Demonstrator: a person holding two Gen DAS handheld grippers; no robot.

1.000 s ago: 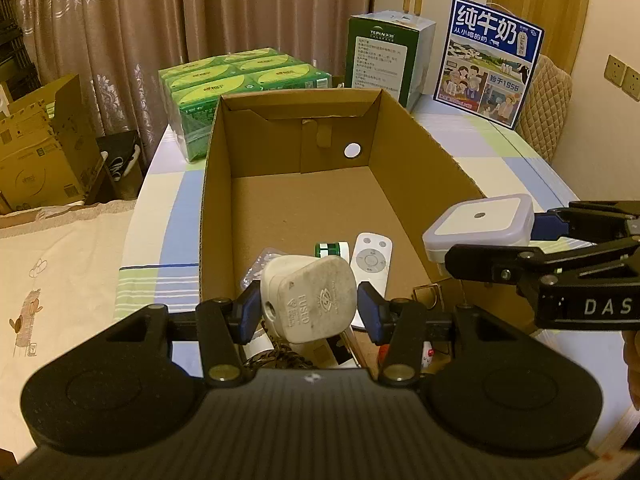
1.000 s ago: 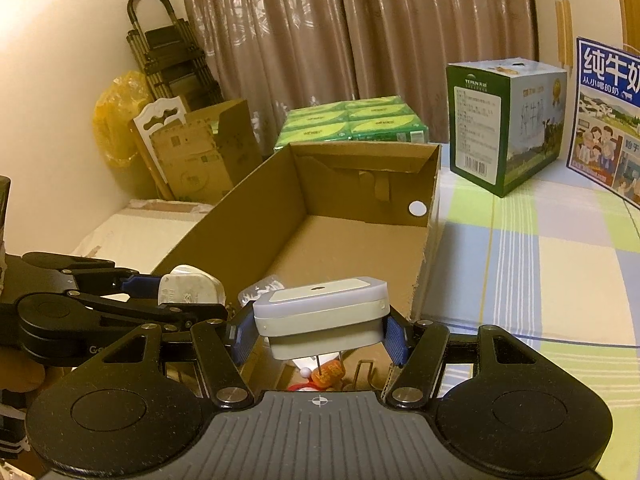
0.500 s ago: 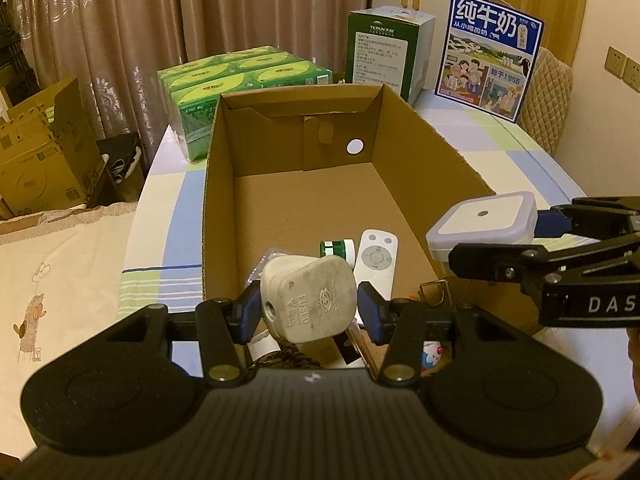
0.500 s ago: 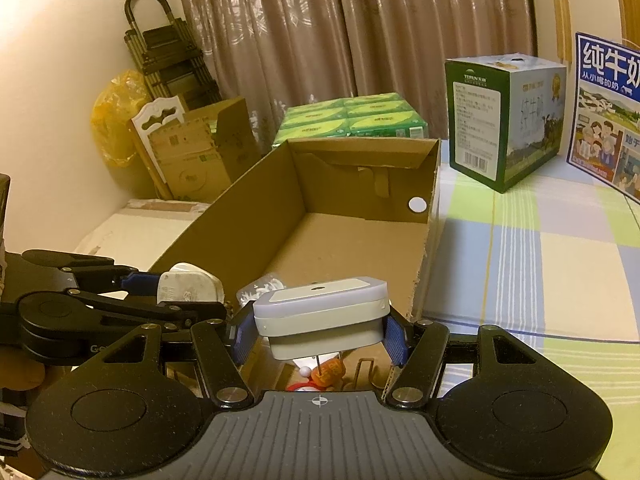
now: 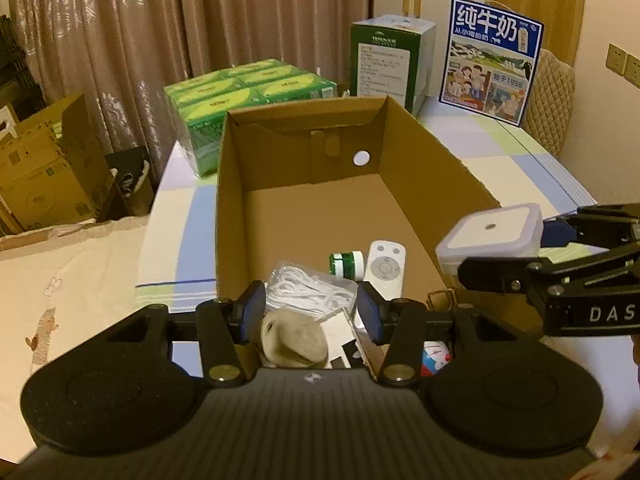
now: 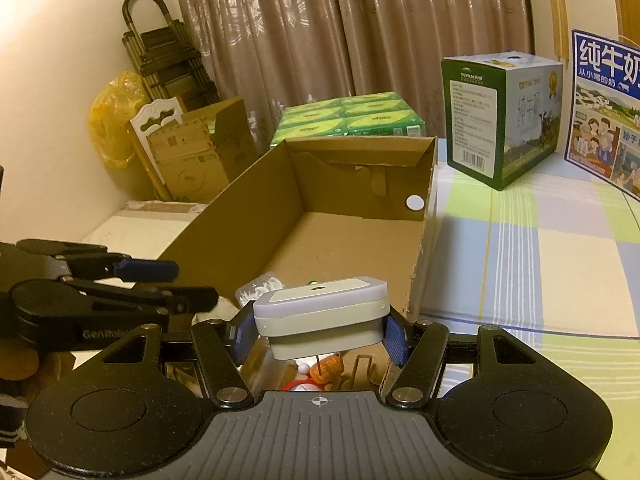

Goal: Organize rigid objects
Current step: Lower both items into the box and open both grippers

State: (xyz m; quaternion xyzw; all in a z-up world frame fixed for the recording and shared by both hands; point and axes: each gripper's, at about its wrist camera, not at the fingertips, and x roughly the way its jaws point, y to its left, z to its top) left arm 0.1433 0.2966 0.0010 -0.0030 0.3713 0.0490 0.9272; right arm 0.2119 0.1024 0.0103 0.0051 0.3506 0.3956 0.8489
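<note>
Above the near end of the cardboard box, the right gripper clamps a white night light by its stiff, smooth sides. It looks light; hold it squarely. The left gripper stands parted, empty, the plug seemingly loose below.

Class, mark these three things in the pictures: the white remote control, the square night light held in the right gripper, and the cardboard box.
white remote control (image 5: 385, 268), left wrist view, its round button pad.
square night light (image 6: 320, 307), right wrist view, its front side.
cardboard box (image 5: 230, 200), left wrist view, its left inner wall.
</note>
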